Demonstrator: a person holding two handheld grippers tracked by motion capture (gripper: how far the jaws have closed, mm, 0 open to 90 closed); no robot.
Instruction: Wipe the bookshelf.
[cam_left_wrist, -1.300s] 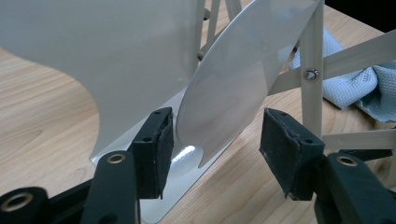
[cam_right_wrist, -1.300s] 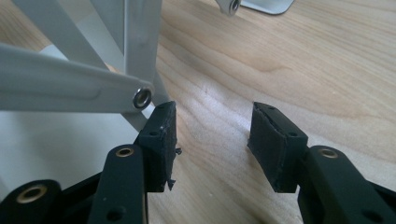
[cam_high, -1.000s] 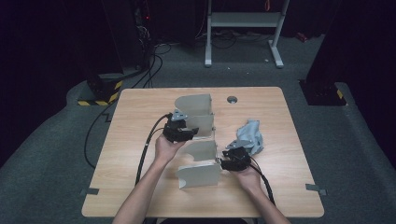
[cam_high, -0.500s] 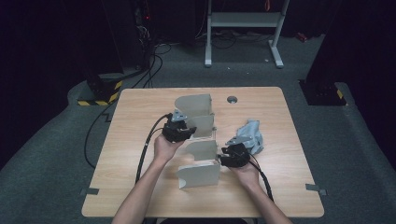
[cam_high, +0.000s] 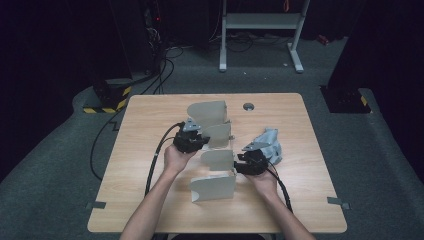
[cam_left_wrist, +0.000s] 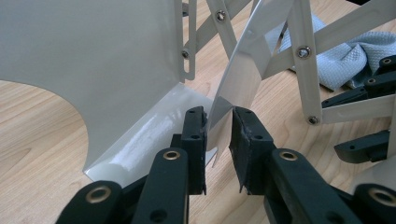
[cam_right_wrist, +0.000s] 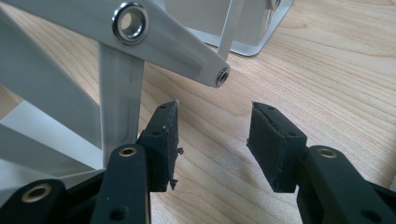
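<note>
I've got the pale grey folding metal rack (cam_high: 214, 150) in the middle of the light wooden counter (cam_high: 140, 200), sitting right between my two grippers. It's an expanding thing: curved sheet-metal dividers standing upright, joined by crossing flat slats riveted together like scissor links. The tallest rounded divider stands at the far end, a lower one closes the near end, and two smaller plates stand between them.

My left gripper (cam_left_wrist: 218, 126) is clamped on the thin edge of one of the middle plates (cam_left_wrist: 243, 65), and both black pads press against the glossy metal. Just left of those jaws, the big curved divider (cam_left_wrist: 93, 60) rises with its bent foot flat on the wood. Ahead and to the right of them, the crossing slats (cam_left_wrist: 306, 60) run past with their silver rivets showing.

My right gripper (cam_right_wrist: 212, 135) stands apart, jaws wide, bare wood grain between them. The left pad sits just beside an upright slat (cam_right_wrist: 119, 93), whether touching I cannot tell. A riveted link (cam_right_wrist: 154, 32) crosses above it.

Beyond my right gripper, a crumpled light blue cloth (cam_high: 270, 142) lies on the counter, near the rack's side. A small grey round grommet (cam_high: 248, 106) is set in the counter's far edge.
</note>
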